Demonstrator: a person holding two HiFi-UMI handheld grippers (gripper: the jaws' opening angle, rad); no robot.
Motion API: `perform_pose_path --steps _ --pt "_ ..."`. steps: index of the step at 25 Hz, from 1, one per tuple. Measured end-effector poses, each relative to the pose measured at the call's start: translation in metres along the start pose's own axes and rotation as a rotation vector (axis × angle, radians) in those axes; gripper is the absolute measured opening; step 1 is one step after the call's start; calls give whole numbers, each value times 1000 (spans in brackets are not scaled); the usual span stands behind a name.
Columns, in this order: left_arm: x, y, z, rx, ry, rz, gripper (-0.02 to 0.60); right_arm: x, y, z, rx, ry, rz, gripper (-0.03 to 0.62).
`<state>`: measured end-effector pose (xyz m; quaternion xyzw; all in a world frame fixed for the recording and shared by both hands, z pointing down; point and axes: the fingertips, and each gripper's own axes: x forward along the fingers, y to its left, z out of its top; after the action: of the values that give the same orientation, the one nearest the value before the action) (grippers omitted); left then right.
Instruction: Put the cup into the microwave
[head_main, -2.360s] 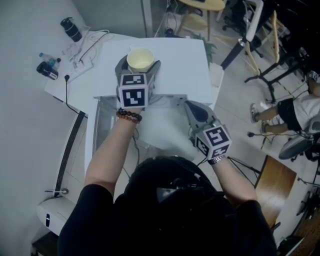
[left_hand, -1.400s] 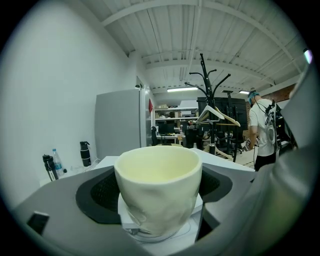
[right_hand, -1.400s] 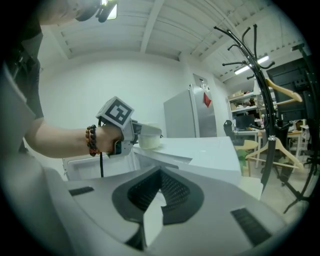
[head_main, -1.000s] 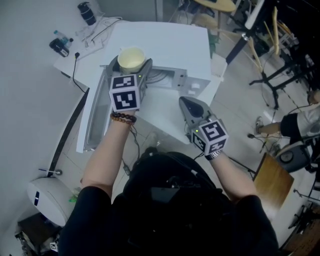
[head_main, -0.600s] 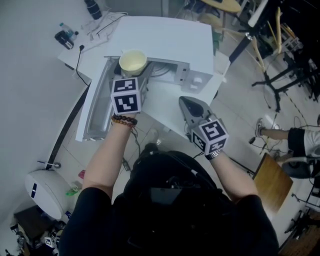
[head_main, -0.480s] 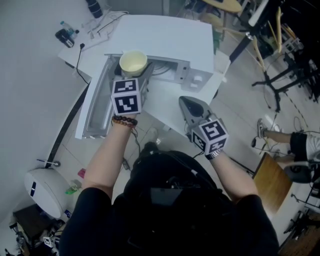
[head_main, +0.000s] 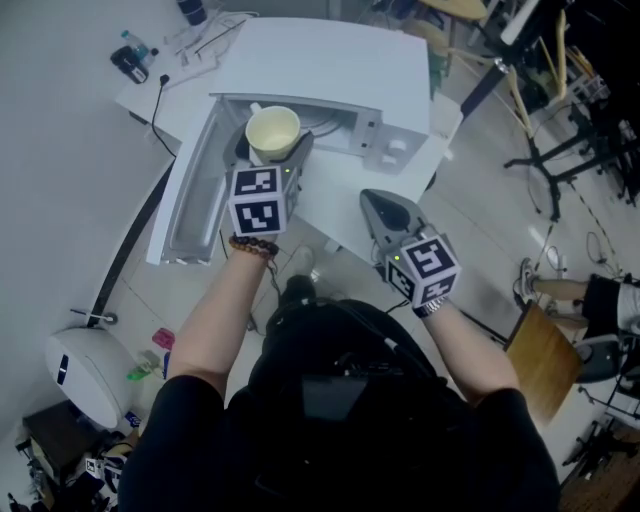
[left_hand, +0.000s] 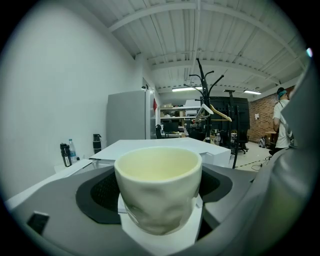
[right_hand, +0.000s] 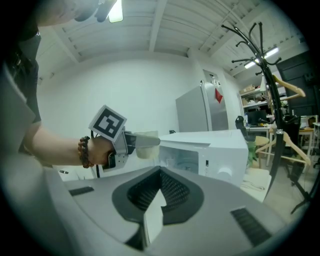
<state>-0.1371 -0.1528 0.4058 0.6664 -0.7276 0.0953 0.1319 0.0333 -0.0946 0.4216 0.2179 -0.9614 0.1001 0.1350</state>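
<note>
- Sitting far left on the white bench (head_main: 140, 95): a couple of small bottles (head_main: 128, 63), with a black cable (head_main: 160, 105) trailing off its edge.
- Microwave door (head_main: 190, 190) is swung wide open to the left, glass side up in the head view.
- Left hand-held gripper (head_main: 272, 148) is pinching the cup (head_main: 272, 130). In the left gripper view both pads are pressed against the lower body of the cup (left_hand: 159, 185), one on each side.
- Cup is cream-coloured with a dimpled wall, upright, and looks empty inside.
- Cup is in the air right at the mouth of the open cavity. Seen from the right gripper view, the cup (right_hand: 146, 142) is level with the top left corner of the opening and touches nothing but the pads.
- A beaded bracelet (head_main: 252, 245) is on the left wrist.
- Microwave (head_main: 330, 70) is white, with the control panel and knob (right_hand: 225, 172) on its right side.
- Right hand-held gripper (head_main: 378, 203) is pressed together and empty. Its pads meet with nothing between them (right_hand: 155, 215), and it points at the microwave's front, well apart from the cup.
- A black coat stand (right_hand: 270, 75) is on the floor far right.
</note>
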Motion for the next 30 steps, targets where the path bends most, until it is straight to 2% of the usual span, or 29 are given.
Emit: perform_pose_path --steps 15,30 --pt "21 -11 -50 9 38 -46 445 2 -13 -13 25 29 -27 3" --pt "77 -27 -81 49 93 -131 445 15 -45 -16 70 47 -81 3"
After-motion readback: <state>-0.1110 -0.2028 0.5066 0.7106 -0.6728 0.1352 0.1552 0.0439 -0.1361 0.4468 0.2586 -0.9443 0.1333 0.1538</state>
